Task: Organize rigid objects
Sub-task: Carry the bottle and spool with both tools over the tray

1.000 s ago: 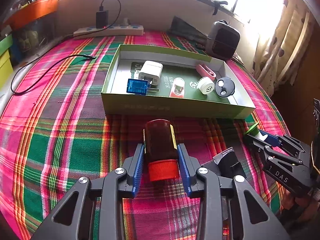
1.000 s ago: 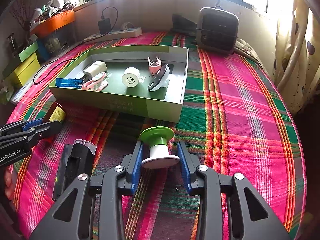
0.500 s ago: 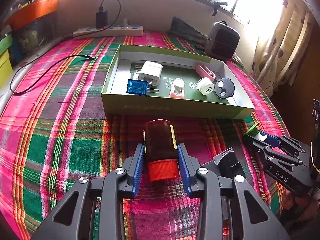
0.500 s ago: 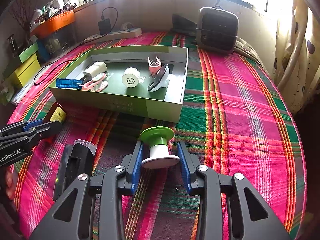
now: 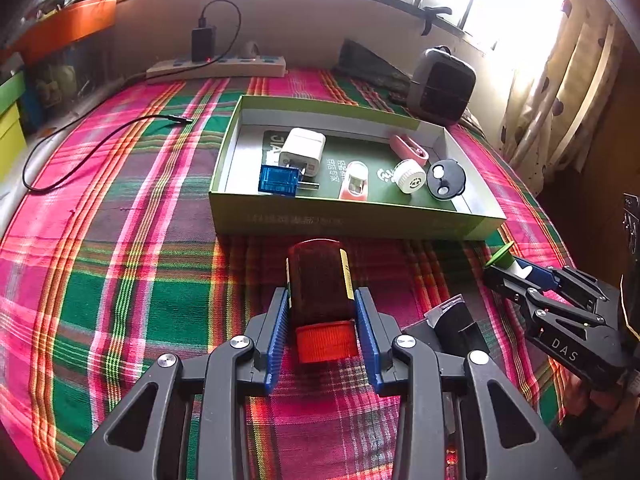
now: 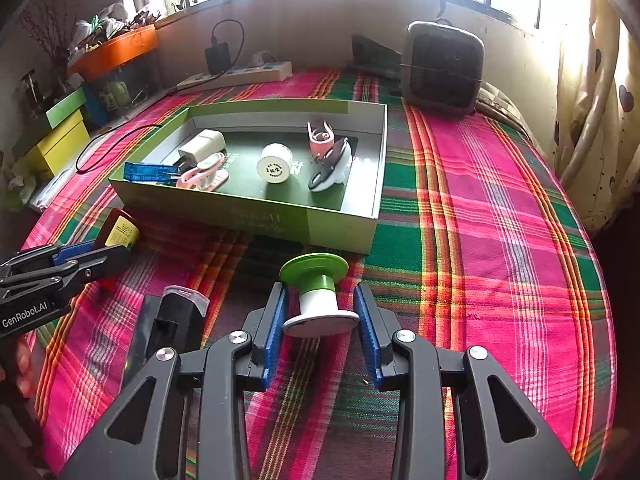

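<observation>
Left gripper pinches one amber bottle, right gripper pinches one green-white spool — six items in one green tray, one black device on the cloth.

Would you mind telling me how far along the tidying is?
Several small items, including a white charger, already lie in the green box. The left gripper holds an amber bottle, the right gripper a green-topped spool. A black device remains on the cloth.

Prob. bedroom: plaid bedspread, curtains.
</observation>
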`<state>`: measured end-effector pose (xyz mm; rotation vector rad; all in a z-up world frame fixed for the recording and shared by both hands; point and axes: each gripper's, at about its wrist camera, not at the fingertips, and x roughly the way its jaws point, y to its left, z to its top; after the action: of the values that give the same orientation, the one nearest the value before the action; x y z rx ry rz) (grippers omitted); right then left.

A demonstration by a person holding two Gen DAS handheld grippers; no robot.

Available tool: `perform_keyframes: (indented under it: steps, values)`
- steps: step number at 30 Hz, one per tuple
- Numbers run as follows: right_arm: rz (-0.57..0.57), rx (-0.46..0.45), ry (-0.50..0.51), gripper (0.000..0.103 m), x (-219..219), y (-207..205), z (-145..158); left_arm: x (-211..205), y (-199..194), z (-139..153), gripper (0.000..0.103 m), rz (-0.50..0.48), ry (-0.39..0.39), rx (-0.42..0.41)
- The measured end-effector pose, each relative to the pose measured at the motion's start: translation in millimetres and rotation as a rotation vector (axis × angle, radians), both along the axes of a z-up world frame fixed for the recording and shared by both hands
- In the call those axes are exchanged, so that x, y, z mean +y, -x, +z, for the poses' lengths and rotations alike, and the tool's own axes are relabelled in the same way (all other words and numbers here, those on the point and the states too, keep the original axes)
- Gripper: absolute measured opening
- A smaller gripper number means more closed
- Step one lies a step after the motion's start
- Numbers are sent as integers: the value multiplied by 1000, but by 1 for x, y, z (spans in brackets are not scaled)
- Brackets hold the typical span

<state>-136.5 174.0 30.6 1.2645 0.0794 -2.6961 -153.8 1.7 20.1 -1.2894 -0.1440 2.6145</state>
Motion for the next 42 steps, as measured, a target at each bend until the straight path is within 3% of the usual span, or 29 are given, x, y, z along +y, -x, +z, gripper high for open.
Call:
perform_keyframes:
  steps: [21,42]
  values:
    - [37,62,14,35,-10,19,31,-10,19,34,32,-18,-15,56]
    - [75,70,37,35,-30,94,42,-16,94,40,32,-28,-13,62]
